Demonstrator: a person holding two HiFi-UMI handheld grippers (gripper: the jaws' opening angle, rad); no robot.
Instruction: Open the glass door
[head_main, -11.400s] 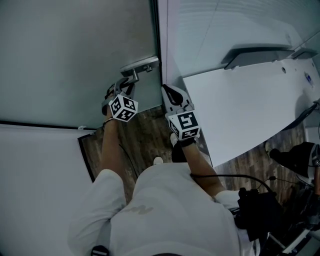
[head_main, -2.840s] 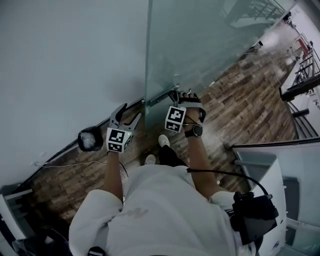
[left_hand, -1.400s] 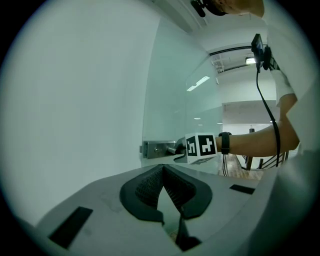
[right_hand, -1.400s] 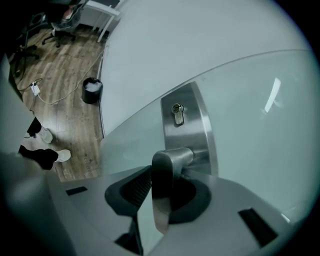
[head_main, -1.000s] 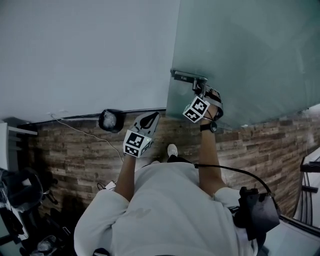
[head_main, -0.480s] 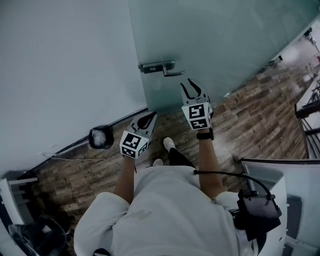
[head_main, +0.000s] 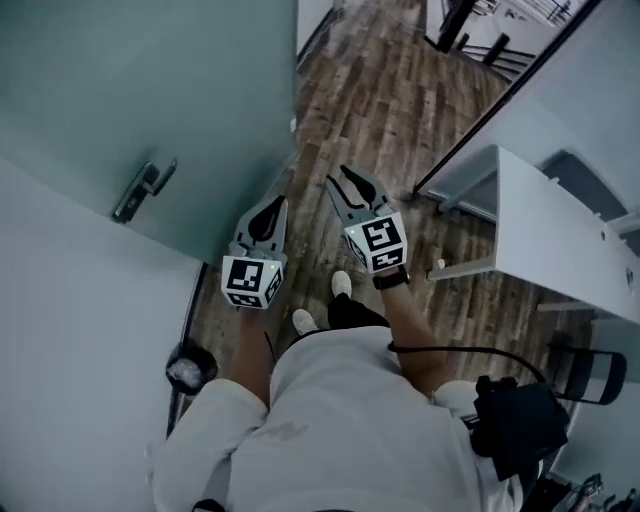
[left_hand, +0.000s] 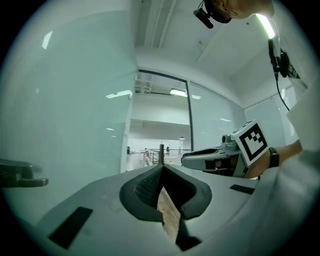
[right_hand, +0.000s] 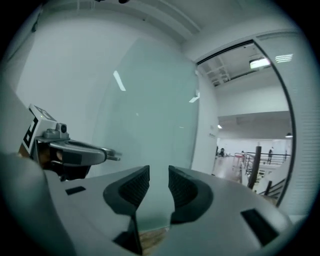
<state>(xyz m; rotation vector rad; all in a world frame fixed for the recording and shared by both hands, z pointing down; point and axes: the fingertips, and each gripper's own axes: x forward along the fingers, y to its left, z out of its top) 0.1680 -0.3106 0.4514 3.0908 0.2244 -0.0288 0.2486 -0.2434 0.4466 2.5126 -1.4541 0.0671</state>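
The frosted glass door (head_main: 120, 90) stands swung to my left, and its metal lever handle (head_main: 143, 190) is free, with no gripper on it. My left gripper (head_main: 274, 205) is shut with nothing in it and points at the wooden floor a little right of the door's edge. In the left gripper view the handle (left_hand: 22, 175) shows at the far left, apart from the shut left gripper (left_hand: 161, 167). My right gripper (head_main: 340, 177) is open beside it. The right gripper view shows bare pads, with only the door glass (right_hand: 150, 100) beyond the right gripper (right_hand: 159, 172).
Wooden floor (head_main: 370, 80) runs ahead through the doorway. A white desk (head_main: 560, 240) and a black-framed partition stand to the right. A white wall (head_main: 80, 330) is at the lower left, with a round black bin (head_main: 188, 370) at its foot. A black pack (head_main: 515, 420) hangs at the person's hip.
A second ago the right gripper was at the door handle; it has come off and both grippers have swung away. The door and handle now lie far to the left.
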